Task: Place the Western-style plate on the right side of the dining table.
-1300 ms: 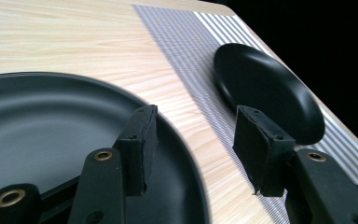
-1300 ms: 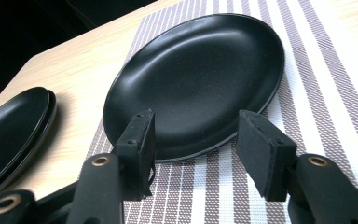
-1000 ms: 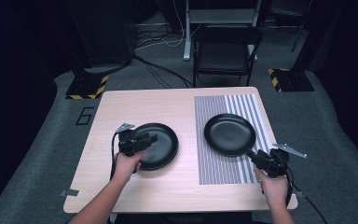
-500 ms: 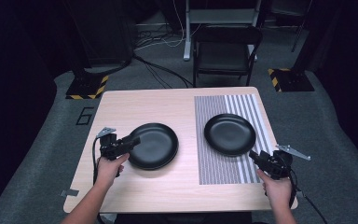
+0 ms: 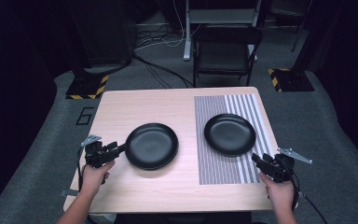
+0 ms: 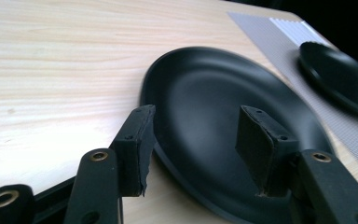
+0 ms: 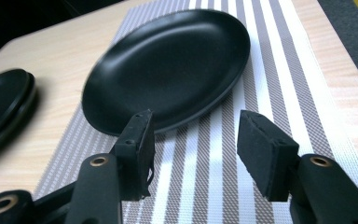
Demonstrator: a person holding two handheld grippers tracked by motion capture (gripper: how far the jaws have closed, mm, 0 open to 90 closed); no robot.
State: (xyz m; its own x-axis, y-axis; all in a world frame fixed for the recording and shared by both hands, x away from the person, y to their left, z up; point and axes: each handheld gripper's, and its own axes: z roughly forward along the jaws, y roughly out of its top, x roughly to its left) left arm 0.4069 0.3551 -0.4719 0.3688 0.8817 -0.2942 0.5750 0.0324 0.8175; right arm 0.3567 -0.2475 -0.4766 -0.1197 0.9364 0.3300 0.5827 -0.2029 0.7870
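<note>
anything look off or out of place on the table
One thing stands out: only the right black plate lies on the striped placemat. The left black plate sits on bare wood of the table, and seems to be two plates stacked. Nothing looks spilled or damaged. Both claws, left and right, are open.

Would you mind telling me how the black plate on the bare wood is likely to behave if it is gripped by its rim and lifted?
The black plate looks rigid, so it should keep its shape. Its smooth matte rim may slip between the pads. Held at one edge, it would probably tilt downward.
</note>
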